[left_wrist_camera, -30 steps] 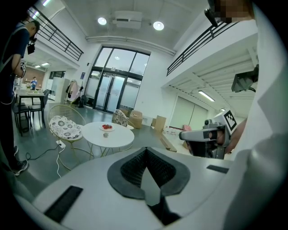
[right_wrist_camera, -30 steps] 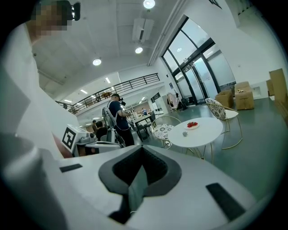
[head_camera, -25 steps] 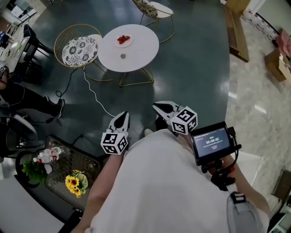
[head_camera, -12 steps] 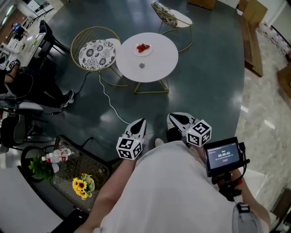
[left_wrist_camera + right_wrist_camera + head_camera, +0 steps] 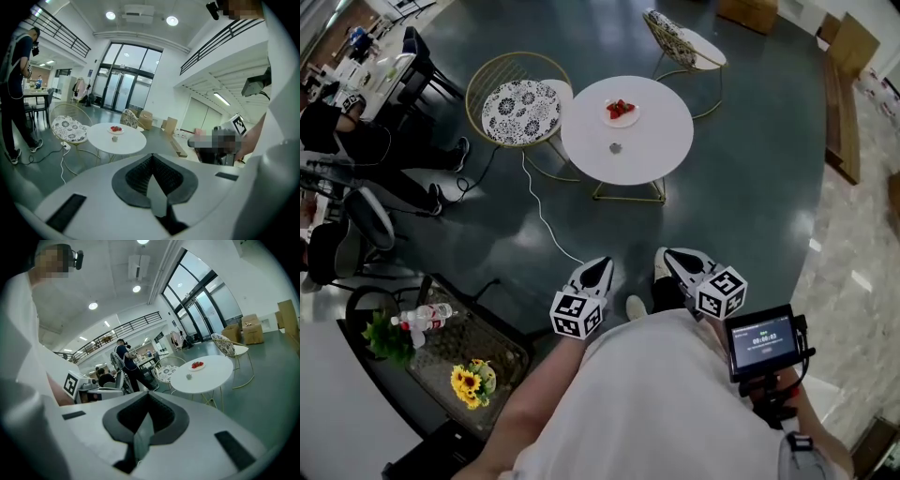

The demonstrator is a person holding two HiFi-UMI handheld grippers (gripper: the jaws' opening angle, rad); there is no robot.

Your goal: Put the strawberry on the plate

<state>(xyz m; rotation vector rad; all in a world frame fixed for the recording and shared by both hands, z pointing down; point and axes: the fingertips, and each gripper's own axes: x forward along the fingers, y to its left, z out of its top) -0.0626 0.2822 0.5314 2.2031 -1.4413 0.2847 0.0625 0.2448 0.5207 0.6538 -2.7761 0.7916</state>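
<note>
Your left gripper (image 5: 598,270) and right gripper (image 5: 670,258) both have fingers clenched on nothing, low before your torso and well apart from the round white counter (image 5: 661,150), where strawberries (image 5: 621,108) lie on a plate (image 5: 630,121).

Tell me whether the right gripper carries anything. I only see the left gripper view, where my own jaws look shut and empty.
Observer: No. The right gripper view shows the right gripper shut, with nothing between its jaws.
Operator: Is anything low beside me that I could bump?
Observer: Yes. The head view shows a dark side table close at your left, bearing sunflowers and water bottles.
Operator: Anything else near the right gripper?
Observer: In the head view, a small lit screen sits just to its right.
</note>
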